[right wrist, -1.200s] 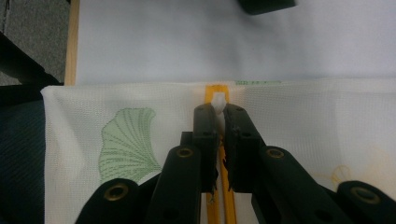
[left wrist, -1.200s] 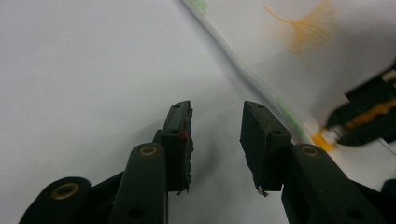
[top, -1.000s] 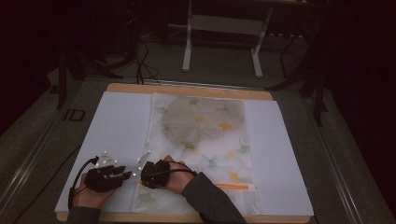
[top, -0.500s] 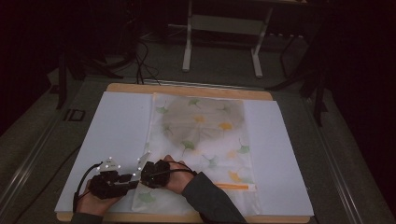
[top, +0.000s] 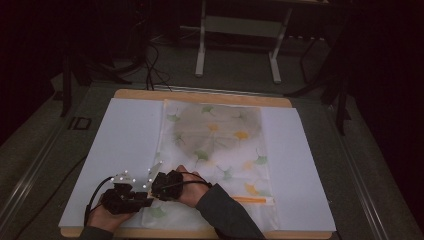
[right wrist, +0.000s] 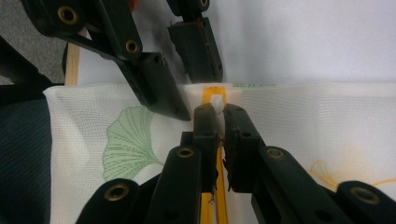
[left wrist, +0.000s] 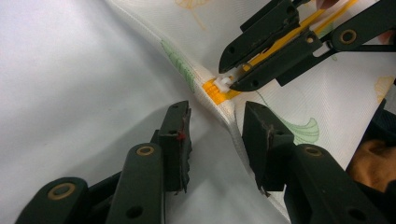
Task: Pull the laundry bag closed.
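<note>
1. The zipper pull (right wrist: 216, 101), at the mesh bag's (top: 220, 135) lower-left corner in the high view, is pinched by the nearly closed right gripper (right wrist: 219, 112), evidently for sliding.
2. The bag edge is straddled by the left gripper (left wrist: 215, 135); its jaws have just narrowed slightly, wide apart, gripping nothing, presumably to steady the fabric.

Fine white mesh cloth bag (left wrist: 299, 112), orange plastic zip (right wrist: 219, 186), matt black claws, wooden table edge (top: 200, 95)
</note>
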Available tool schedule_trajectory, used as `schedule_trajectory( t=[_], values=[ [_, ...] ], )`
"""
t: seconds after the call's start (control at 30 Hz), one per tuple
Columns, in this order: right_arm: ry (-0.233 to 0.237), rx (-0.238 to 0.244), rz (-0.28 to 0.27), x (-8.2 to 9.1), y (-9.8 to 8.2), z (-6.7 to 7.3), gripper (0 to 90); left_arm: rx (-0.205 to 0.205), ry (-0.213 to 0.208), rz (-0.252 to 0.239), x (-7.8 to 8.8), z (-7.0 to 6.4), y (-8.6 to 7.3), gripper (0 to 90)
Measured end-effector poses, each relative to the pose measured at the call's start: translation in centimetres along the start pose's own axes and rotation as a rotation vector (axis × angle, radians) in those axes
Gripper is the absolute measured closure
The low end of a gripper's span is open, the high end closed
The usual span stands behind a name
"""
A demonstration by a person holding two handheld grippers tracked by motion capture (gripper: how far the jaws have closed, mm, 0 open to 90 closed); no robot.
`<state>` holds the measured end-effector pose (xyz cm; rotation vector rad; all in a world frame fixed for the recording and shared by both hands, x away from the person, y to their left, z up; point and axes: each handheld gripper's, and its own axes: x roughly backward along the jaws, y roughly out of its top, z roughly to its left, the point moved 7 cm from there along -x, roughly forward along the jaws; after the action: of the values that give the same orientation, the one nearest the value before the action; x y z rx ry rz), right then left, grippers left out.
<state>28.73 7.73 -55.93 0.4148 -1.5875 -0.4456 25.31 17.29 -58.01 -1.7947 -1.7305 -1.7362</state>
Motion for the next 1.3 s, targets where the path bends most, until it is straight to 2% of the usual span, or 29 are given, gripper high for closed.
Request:
schedule_trajectory(
  t=[0.27, 0.3, 0.43, 1.3],
  values=[
    [0.003, 0.013, -0.003, 0.2, 0.0, 0.0, 84.6, 0.005, -0.038, 0.028, -0.8, -0.2, 0.3, 71.1],
    [0.0, 0.01, -0.002, 0.3, 0.0, 0.0, 84.6, 0.006, -0.05, 0.034, -0.9, -0.3, 0.2, 77.8],
    [0.001, 0.019, -0.003, 0.3, -0.2, -0.1, 84.7, 0.008, -0.059, 0.036, -0.9, -0.3, 0.2, 84.3],
    [0.014, 0.005, 0.008, -0.4, -1.6, 0.1, 85.1, 0.004, -0.067, 0.017, -0.6, -0.5, 0.3, 88.1]
  ],
)
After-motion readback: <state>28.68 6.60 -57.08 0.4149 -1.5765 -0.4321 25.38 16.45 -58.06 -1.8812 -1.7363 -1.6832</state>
